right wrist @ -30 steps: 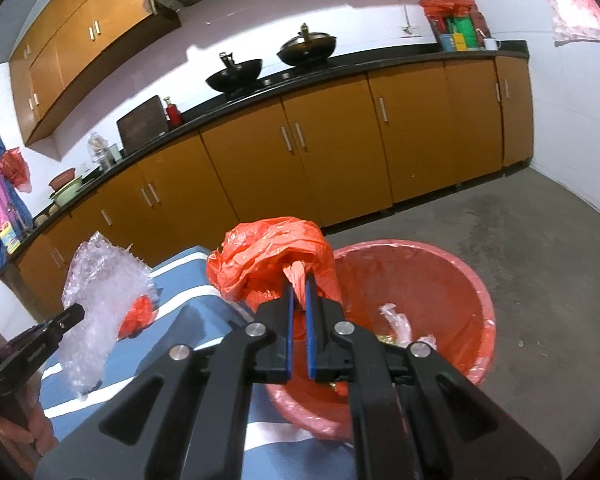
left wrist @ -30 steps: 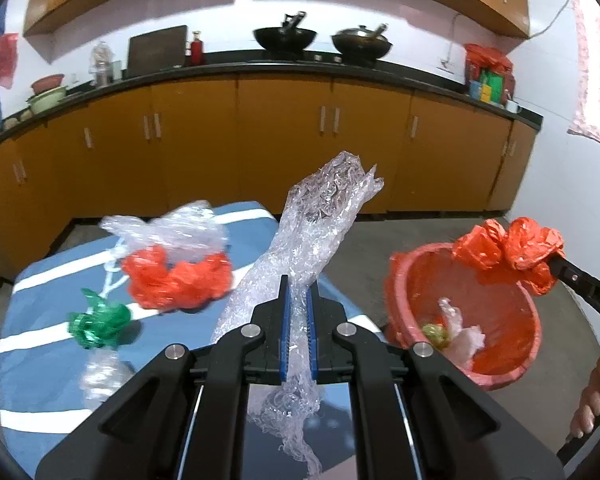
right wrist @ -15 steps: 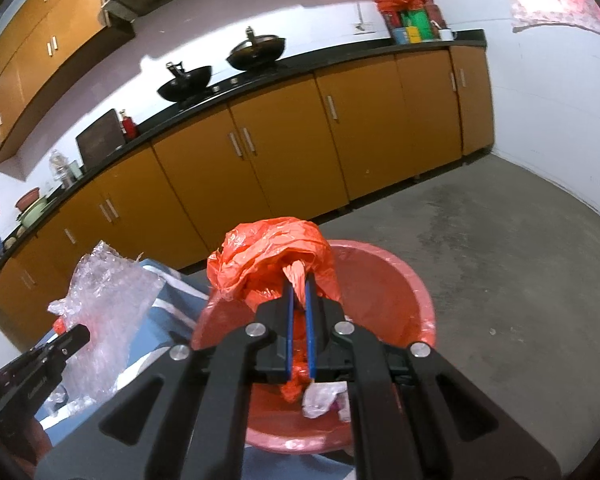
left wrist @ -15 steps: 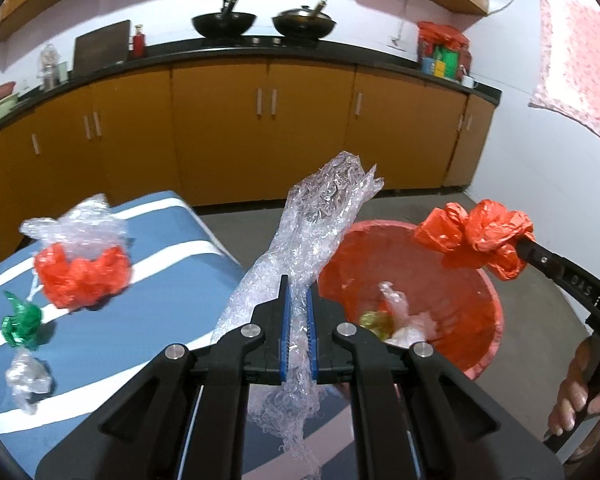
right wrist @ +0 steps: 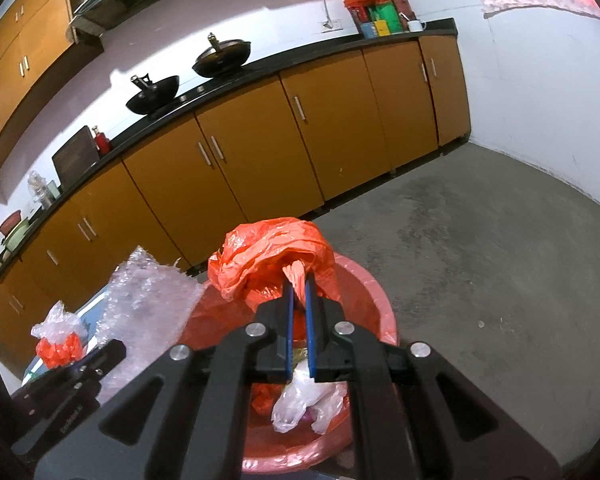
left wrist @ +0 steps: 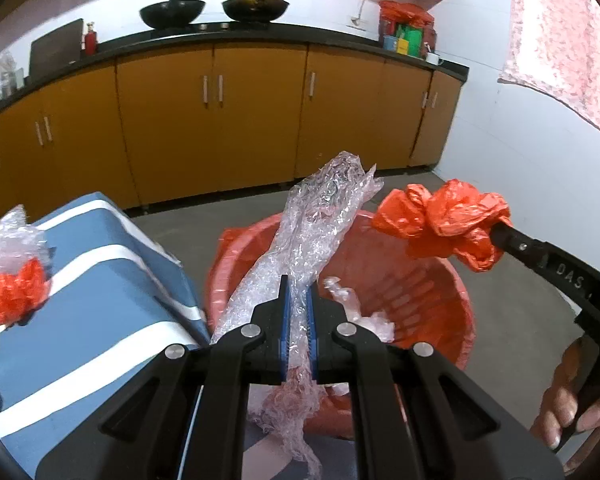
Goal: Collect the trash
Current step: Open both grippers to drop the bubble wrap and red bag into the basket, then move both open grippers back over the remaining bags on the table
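Observation:
My left gripper [left wrist: 298,300] is shut on a long strip of clear bubble wrap [left wrist: 324,216] and holds it over the near rim of the red tub [left wrist: 432,284]. My right gripper [right wrist: 299,292] is shut on a crumpled orange plastic bag [right wrist: 268,264] and holds it above the same red tub [right wrist: 376,312]. The orange bag [left wrist: 444,220] also shows in the left wrist view. The bubble wrap [right wrist: 148,300] also shows in the right wrist view. Clear and white plastic scraps [right wrist: 304,400] lie in the tub.
A blue table with white stripes [left wrist: 92,304] stands left of the tub. On it lies a clear bag with orange plastic [left wrist: 12,280]. Orange kitchen cabinets [left wrist: 220,112] run along the back. Grey concrete floor [right wrist: 500,260] lies right of the tub.
Both grippers have swung right from the table to over the red tub, each still holding its trash. The tub now lies closer beneath them.

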`<action>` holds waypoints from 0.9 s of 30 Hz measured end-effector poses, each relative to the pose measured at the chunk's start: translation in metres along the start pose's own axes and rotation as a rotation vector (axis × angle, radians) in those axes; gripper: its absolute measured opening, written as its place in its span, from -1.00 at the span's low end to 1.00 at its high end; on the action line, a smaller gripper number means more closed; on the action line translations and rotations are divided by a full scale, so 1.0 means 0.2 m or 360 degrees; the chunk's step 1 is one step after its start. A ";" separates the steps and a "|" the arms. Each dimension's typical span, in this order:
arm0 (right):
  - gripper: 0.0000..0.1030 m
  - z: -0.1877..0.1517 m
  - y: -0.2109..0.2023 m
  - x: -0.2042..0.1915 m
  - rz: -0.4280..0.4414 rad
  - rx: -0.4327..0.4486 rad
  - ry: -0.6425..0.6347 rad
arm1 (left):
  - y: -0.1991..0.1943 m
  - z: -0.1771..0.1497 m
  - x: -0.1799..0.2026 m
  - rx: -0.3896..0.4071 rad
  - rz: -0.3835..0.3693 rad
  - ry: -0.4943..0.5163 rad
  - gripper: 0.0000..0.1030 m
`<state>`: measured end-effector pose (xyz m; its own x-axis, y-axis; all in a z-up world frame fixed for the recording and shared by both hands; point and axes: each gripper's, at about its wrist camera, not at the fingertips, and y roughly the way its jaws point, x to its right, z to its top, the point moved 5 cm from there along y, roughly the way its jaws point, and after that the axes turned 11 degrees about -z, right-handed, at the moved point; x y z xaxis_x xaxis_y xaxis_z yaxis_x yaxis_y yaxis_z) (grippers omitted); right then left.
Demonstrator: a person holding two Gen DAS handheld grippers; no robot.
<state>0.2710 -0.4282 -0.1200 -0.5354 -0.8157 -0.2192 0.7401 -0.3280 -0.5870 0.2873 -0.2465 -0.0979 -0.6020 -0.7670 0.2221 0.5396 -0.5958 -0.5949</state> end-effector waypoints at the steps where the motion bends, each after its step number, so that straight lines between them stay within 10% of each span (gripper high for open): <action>1: -0.79 0.00 0.01 0.00 0.0008 -0.0013 -0.0001 | 0.01 0.00 0.00 -0.0002 -0.0009 -0.0004 -0.82; 5: -0.63 -0.05 0.06 0.01 0.0019 -0.0072 -0.0020 | 0.03 -0.01 -0.01 0.0000 0.0017 -0.0012 -0.04; 27: -0.36 -0.08 -0.11 -0.31 0.0147 -0.0013 -0.0199 | -0.53 -0.26 -0.62 0.0110 0.0498 -0.0219 0.00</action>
<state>0.2814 -0.3634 -0.1051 -0.4100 -0.8954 -0.1739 0.7803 -0.2456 -0.5751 0.2743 -0.0769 -0.1024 -0.3185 -0.9372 0.1418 0.7269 -0.3376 -0.5980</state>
